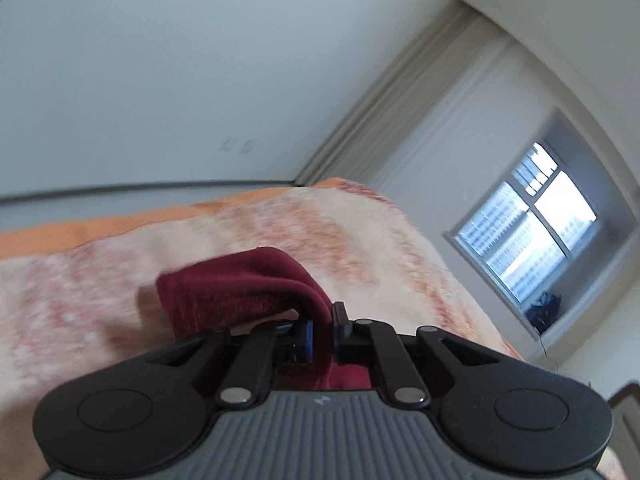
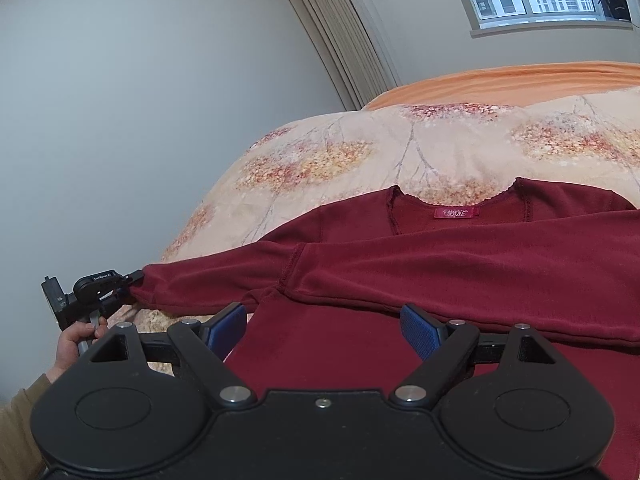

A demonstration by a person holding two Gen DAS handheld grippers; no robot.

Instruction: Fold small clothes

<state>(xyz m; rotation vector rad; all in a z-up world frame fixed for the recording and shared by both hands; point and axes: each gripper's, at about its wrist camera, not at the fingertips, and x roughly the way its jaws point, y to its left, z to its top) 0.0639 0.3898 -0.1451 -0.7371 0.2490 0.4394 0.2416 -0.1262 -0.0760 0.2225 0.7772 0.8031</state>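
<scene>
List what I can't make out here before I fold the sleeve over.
- Maroon sweater hem: right wrist view, behind right gripper.
- Its right shoulder: same view, cut by the edge.
- Neck label text: too small.
- Bedspread: left wrist view, blurred.
- Cuff inside left gripper: covered.

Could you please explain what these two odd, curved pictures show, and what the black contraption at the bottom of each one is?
Each picture comes from a wide-angle camera mounted on a hand-held two-finger gripper, so its own fingers fill the bottom. A person holds one in each hand; there is no robot arm. The left wrist view shows the left gripper shut on the cuff of a dark red long-sleeved top. The right wrist view shows the right gripper open above the top's body, holding nothing, with the left gripper and the person's hand at the far left, gripping that sleeve end. The top lies on a bed with a floral blanket; one sleeve is already folded across the chest.
</scene>
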